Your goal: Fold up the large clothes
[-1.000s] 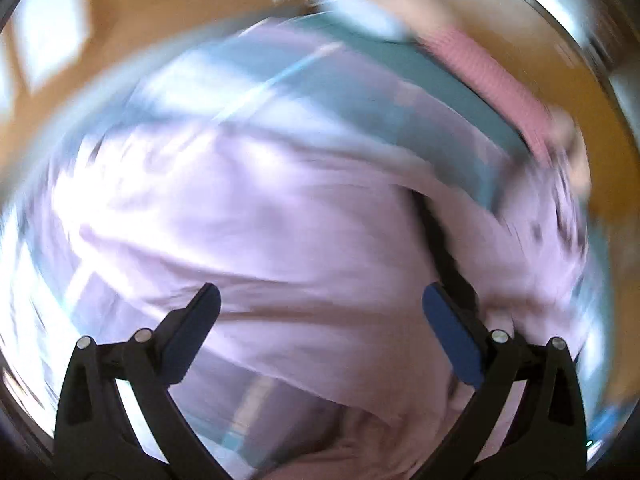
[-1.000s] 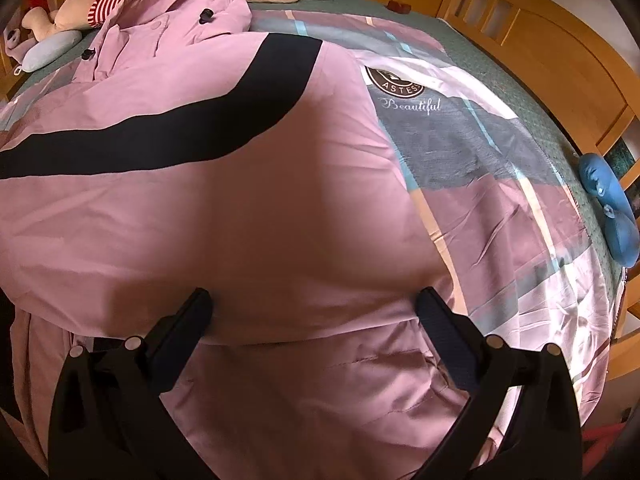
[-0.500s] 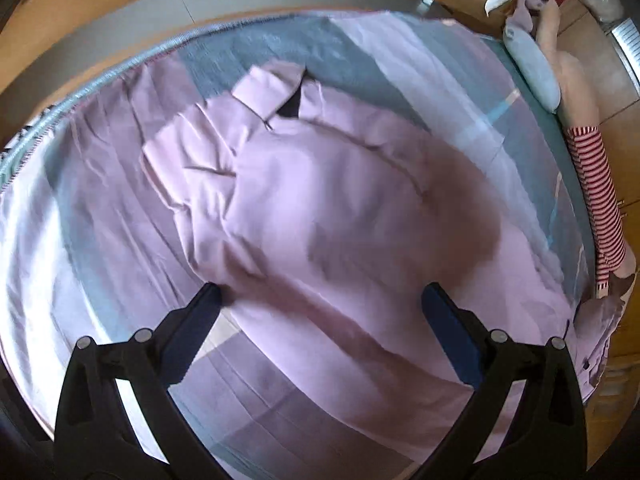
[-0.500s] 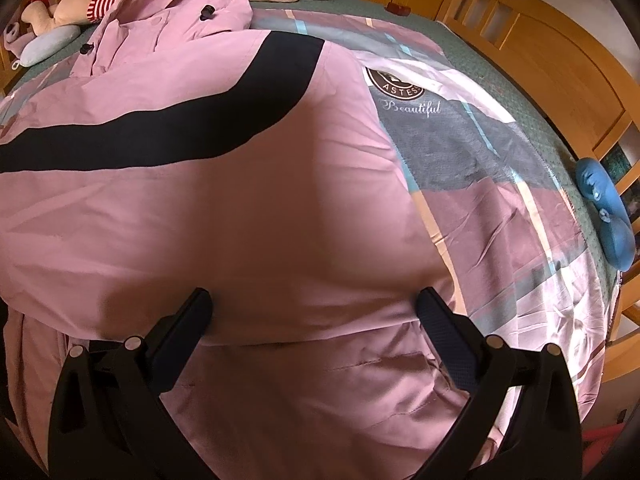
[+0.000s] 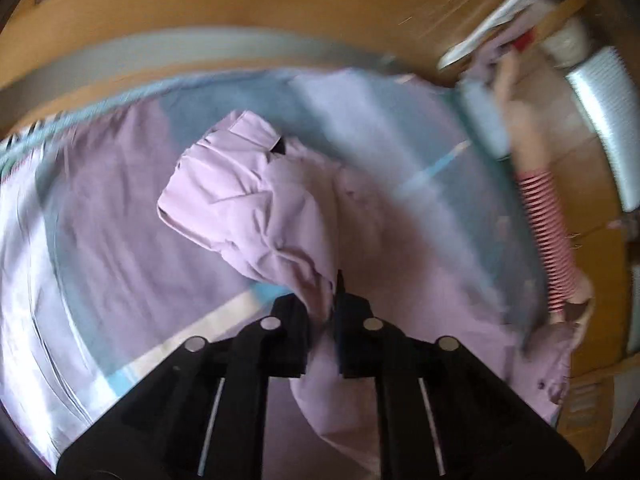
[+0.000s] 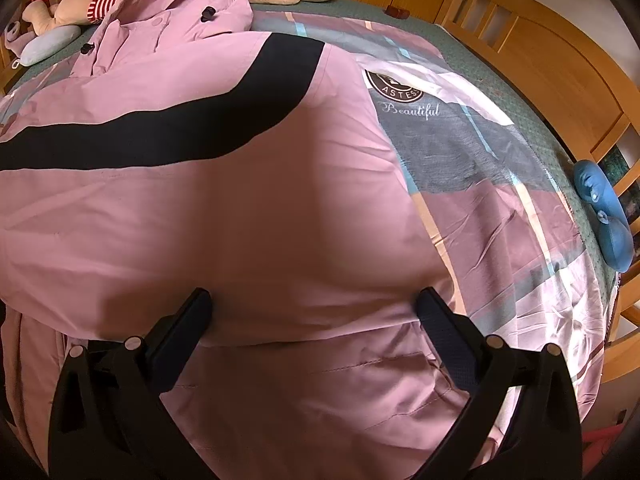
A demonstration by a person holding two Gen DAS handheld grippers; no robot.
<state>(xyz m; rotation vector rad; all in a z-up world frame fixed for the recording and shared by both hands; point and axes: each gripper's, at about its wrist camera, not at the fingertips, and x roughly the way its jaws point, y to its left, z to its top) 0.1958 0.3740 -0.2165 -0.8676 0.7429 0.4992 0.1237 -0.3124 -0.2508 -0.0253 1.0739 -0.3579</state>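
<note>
Now the left gripper [image 5: 322,300] has its fingers clamped together on a bunched fold of the pink coat [image 5: 260,200], the cloth pinched right between the two black tips and trailing away ahead of them in creases. Beyond those fingers the coat lies crumpled on the patchwork bedspread [image 5: 100,208], with a striped plush toy [image 5: 548,232] far off to their right. The left view is blurred.

The right gripper [image 6: 314,306] keeps its fingers wide apart, nothing between them; both tips hover just over the smooth pink cloth, which spreads ahead of them across the bed, a curved black band [image 6: 168,120] running over it. Farther ahead, past the band, the coat's buttoned part is heaped. A blue cushion [image 6: 608,216] sits at the bed's edge, well right of the fingers.
</note>
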